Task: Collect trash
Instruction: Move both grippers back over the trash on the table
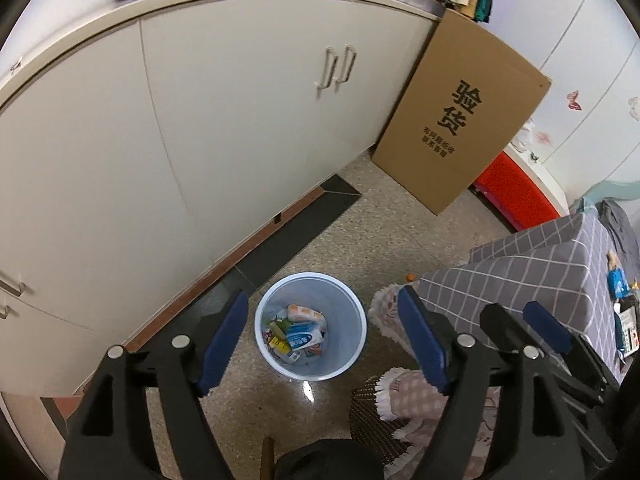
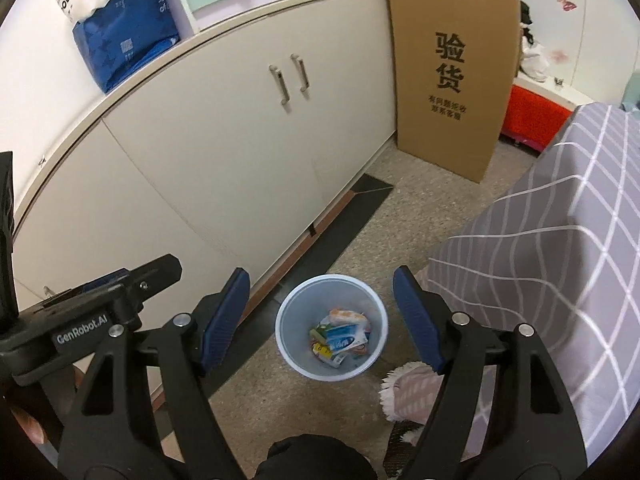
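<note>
Two grippers hang over a blue bin (image 1: 311, 326) on the floor.
The left gripper (image 1: 326, 342) and right gripper (image 2: 322, 316) are both spread wide, holding nothing; trash (image 1: 300, 332) sits inside the bin.

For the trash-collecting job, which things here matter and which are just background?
Part of the job:
- bin, standing on the floor
- wrappers lying inside it
- left gripper and right gripper, both empty, jaws open above the bin

Just lying about:
- cardboard sheet leaning by the cabinet
- checked cloth
- blue pack
- slippers
</note>
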`<state>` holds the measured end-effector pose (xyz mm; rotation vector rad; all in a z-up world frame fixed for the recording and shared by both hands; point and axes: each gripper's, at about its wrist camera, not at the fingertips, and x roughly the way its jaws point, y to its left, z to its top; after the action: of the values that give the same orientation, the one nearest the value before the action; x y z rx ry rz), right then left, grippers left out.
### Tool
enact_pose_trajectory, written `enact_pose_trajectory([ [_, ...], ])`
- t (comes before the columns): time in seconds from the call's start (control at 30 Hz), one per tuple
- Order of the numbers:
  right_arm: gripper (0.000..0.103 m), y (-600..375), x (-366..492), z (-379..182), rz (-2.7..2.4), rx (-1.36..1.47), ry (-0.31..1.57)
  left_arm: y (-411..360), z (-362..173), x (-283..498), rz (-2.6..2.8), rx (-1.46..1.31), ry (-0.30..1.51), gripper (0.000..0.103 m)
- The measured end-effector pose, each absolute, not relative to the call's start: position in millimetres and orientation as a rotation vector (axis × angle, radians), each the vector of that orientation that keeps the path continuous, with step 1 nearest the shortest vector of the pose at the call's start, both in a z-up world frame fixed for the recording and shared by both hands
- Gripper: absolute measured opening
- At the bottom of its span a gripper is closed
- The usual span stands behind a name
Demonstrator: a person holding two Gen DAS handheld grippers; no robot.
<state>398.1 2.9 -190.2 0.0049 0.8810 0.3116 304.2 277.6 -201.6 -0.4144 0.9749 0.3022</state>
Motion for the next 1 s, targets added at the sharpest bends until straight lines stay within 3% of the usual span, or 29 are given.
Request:
enact_pose_trajectory([
  [0.7, 0.074, -55.8, 343.9, -119.7, 0.298, 0.103, 0.731, 216.6, -134.2, 274.0, 0.248, -0.368, 0.851, 0.080],
  [1.0, 0.076, -124.1, 312.3, -96.9, 0.188, 0.152, 0.653, 145.6, -112.1, 279.4, 0.152, -0.285, 0.830, 0.082],
])
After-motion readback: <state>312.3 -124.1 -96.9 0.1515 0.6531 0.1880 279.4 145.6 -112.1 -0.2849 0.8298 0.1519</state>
